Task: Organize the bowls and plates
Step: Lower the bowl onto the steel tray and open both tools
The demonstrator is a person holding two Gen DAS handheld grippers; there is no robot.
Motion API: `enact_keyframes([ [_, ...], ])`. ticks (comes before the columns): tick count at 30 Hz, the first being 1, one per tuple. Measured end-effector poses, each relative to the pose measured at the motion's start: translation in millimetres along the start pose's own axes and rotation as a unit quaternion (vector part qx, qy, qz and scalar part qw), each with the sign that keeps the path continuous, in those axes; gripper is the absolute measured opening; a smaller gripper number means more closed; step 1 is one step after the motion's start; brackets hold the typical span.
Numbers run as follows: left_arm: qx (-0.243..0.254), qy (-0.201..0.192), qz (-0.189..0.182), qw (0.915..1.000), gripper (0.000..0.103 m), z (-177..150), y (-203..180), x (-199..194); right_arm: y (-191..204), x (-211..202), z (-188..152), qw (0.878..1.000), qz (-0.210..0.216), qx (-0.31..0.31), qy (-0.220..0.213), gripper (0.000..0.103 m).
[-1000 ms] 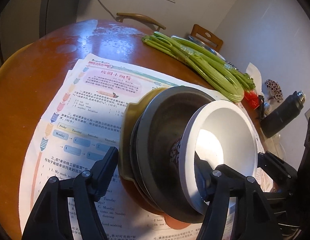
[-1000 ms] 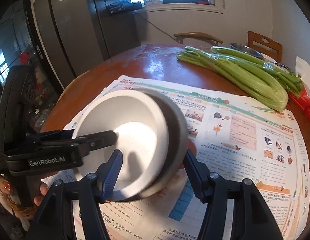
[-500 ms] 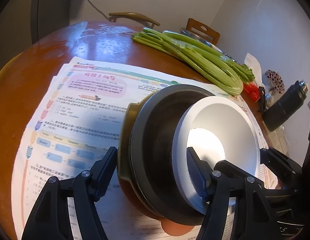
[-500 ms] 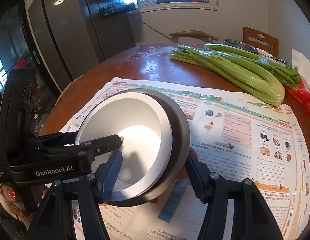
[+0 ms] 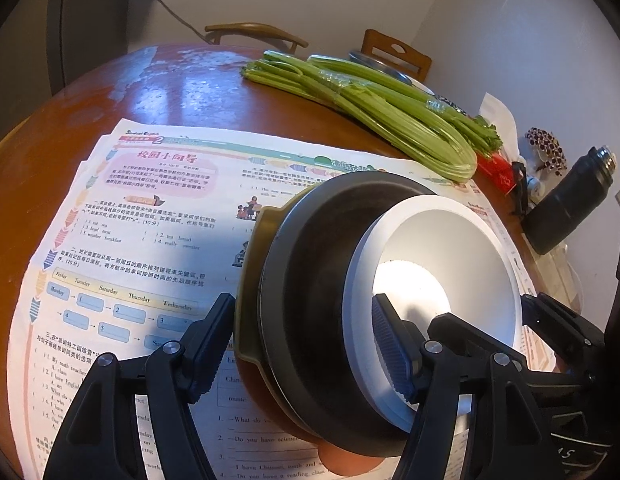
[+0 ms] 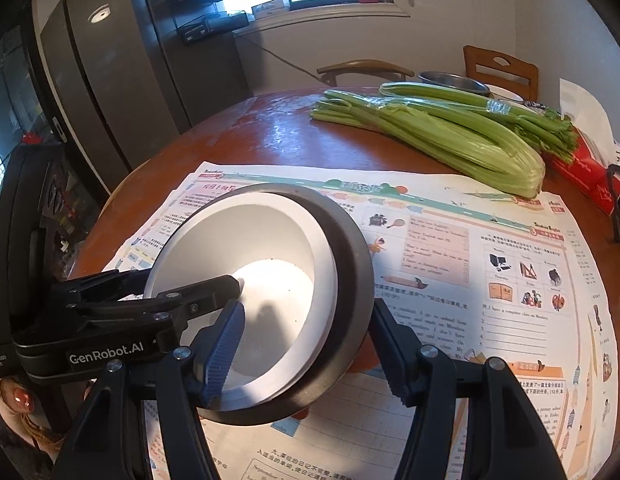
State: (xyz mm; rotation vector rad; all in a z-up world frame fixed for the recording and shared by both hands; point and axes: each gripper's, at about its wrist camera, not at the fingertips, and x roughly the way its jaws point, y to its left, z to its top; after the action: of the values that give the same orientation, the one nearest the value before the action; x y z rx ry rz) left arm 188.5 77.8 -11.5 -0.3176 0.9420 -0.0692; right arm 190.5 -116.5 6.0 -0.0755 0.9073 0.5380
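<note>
One white bowl (image 5: 442, 280), mouth tilted sideways

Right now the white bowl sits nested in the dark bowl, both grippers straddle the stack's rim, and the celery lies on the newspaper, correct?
Not quite: in the right wrist view the celery lies on the bare wooden table beyond the newspaper. The white bowl, dark bowl, left gripper and right gripper are as stated.

White bowl (image 6: 266, 292) inside dark bowl (image 6: 346, 276)
</note>
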Motion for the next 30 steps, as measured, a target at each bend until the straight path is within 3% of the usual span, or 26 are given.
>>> enact_keyframes([
  [14,0.007,-0.022,0.025,0.9994,0.07,-2,0,-18,0,-8,-1,1.0,-0.016,0.003,-0.016,0.063],
  [26,0.012,-0.076,0.059,0.9953,0.07,-2,-3,-59,8,-22,1,0.999,-0.024,-0.005,-0.032,0.063],
  [30,0.014,-0.096,0.074,0.9926,0.07,-9,-6,-76,11,-40,-1,0.998,-0.022,-0.009,-0.061,0.063],
])
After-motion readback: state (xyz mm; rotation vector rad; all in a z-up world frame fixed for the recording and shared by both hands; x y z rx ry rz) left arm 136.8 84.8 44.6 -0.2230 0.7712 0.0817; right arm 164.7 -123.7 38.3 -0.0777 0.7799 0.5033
